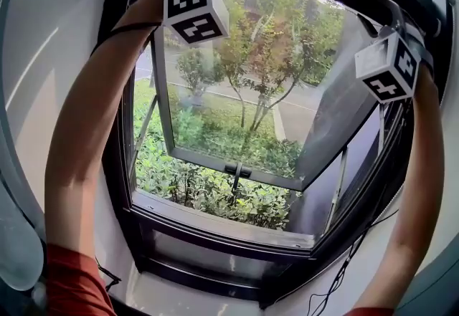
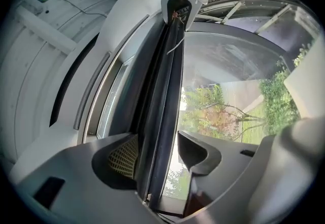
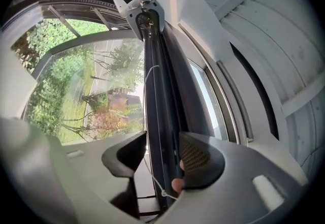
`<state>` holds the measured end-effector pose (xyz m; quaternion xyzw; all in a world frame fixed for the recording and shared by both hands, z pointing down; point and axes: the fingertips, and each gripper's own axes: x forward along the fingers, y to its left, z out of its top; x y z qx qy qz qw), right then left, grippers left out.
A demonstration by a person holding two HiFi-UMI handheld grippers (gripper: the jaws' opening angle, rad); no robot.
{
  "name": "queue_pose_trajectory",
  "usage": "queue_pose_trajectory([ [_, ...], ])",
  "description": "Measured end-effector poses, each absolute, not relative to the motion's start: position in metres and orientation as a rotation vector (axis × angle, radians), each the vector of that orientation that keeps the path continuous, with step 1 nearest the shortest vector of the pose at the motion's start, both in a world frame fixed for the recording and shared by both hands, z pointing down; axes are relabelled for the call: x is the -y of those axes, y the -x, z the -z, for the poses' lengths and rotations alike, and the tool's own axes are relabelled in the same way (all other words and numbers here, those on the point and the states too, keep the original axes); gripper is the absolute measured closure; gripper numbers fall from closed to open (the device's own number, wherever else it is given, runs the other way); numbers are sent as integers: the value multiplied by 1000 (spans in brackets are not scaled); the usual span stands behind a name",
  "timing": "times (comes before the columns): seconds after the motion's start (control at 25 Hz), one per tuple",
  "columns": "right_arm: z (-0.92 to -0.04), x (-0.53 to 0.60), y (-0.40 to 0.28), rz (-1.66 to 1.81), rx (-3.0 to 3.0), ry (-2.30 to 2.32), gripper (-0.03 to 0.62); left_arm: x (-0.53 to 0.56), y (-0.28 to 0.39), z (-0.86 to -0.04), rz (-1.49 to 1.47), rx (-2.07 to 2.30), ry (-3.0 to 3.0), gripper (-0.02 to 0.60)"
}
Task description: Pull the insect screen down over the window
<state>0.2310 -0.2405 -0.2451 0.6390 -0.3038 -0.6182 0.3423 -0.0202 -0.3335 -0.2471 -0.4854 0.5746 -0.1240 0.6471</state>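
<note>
The insect screen's dark pull bar point(image 2: 161, 116) runs along the top of the window, and each gripper view shows it lengthwise. My left gripper point(image 2: 160, 156) stands open around it: the bar lies against the meshed left pad point(image 2: 123, 157), with daylight between it and the right finger point(image 2: 199, 153). My right gripper point(image 3: 158, 159) is likewise open around the bar point(image 3: 158, 96), which sits close to the meshed right pad point(image 3: 195, 158). A thin cord point(image 3: 152, 180) hangs by that bar. In the head view both arms reach up; only the marker cubes point(image 1: 195, 8) point(image 1: 391, 66) show, and the jaws are hidden.
The glass sash point(image 1: 237, 92) is swung outward, with its handle point(image 1: 237, 171) at the bottom middle and shrubs and trees beyond. The dark window frame and sill point(image 1: 222, 225) ring the opening. Cables point(image 1: 344, 271) hang at the lower right. White wall lies to the left.
</note>
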Motion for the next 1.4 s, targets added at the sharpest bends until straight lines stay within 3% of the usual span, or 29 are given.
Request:
queue_pose_trajectory([
  [0.44, 252, 252, -243, 1565, 667, -1652, 388, 350, 24, 255, 473, -1334, 849, 353],
  [1.4, 188, 246, -243, 1527, 729, -1585, 388, 340, 22, 189, 492, -1264, 920, 353],
])
